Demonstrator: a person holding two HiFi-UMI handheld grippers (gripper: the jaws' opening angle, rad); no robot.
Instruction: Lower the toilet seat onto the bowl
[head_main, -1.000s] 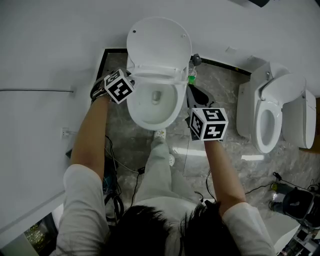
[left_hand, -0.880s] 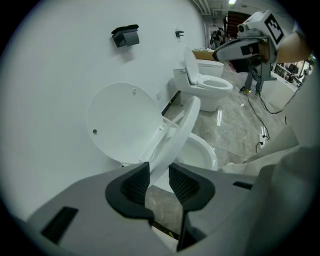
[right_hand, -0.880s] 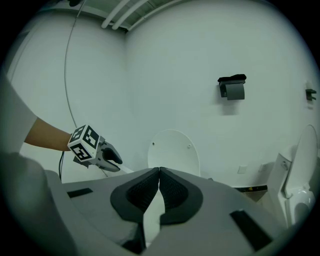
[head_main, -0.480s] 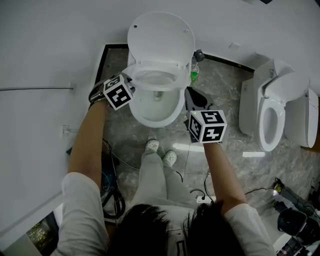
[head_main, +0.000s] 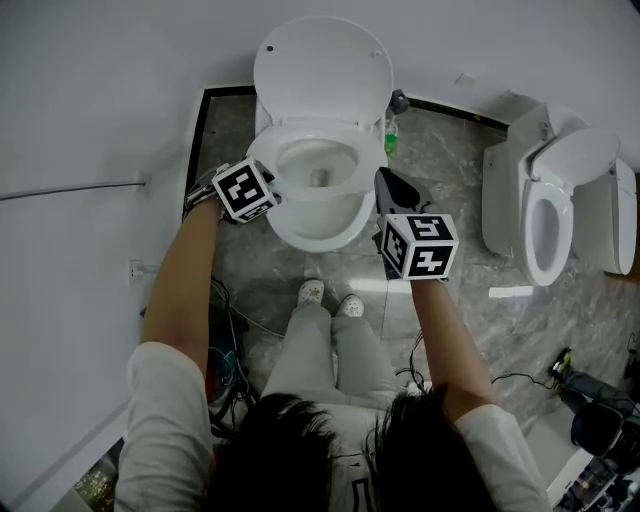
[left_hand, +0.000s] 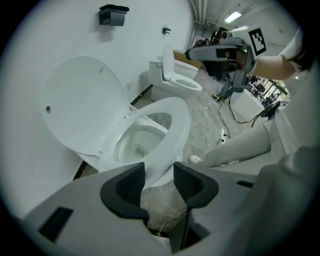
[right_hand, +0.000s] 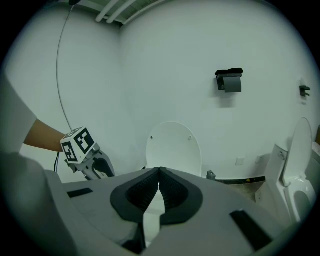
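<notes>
The white toilet (head_main: 315, 225) stands at the top centre with its lid (head_main: 322, 65) upright against the wall. Its seat ring (head_main: 320, 190) lies down over the bowl. My left gripper (head_main: 272, 178) is at the seat's left edge. In the left gripper view the seat rim (left_hand: 172, 125) runs between my left gripper's (left_hand: 159, 182) pads; the jaws have just been opening, and a gap shows on the right side. My right gripper (head_main: 392, 185) hovers to the right of the bowl, apart from it. In the right gripper view my right gripper (right_hand: 159, 187) is shut on nothing.
A second toilet (head_main: 550, 210) stands at the right. A small green bottle (head_main: 390, 140) sits on the floor beside the first toilet's base. Cables (head_main: 230, 320) trail on the floor at the left. The person's shoes (head_main: 330, 298) are in front of the bowl. A dark wall fitting (right_hand: 230, 80) hangs above.
The seat has swung down from half raised to over the bowl. My left gripper followed it down and to the right. The right gripper barely shifted.
</notes>
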